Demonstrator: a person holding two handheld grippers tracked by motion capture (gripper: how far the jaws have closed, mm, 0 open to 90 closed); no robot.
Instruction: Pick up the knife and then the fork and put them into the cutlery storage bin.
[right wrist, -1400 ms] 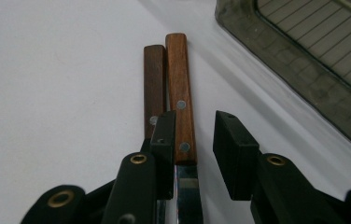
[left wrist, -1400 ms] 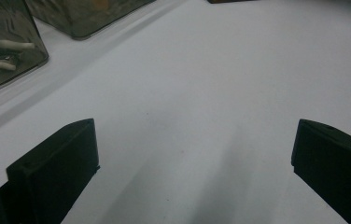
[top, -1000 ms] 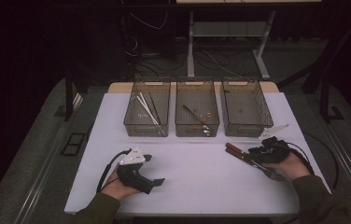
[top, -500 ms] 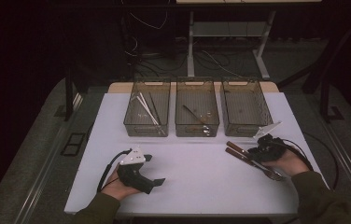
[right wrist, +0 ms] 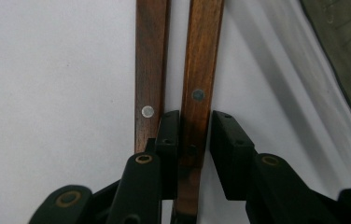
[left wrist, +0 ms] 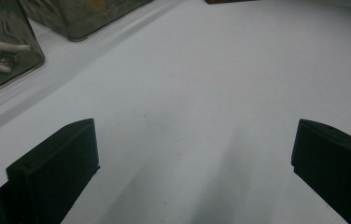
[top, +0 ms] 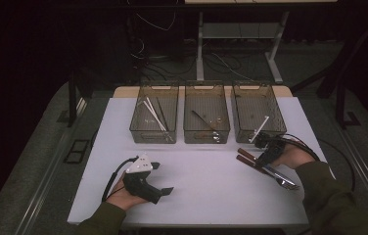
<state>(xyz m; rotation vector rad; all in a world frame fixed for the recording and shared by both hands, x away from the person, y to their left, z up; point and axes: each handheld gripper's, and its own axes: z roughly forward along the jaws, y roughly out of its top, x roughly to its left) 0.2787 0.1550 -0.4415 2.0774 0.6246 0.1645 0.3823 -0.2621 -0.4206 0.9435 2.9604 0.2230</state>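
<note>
Between the right gripper (right wrist: 194, 140) jaws sits a dark-brown wooden utensil handle (right wrist: 200, 79) with a metal rivet — clamped, beside its twin handle (right wrist: 151, 65); left gripper (left wrist: 192, 158) gapes wide, empty.

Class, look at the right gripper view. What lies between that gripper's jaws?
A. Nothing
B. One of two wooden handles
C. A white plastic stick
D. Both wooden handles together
B: the right gripper has the right-hand wooden handle between its jaws, while the other handle lies outside them.
</note>
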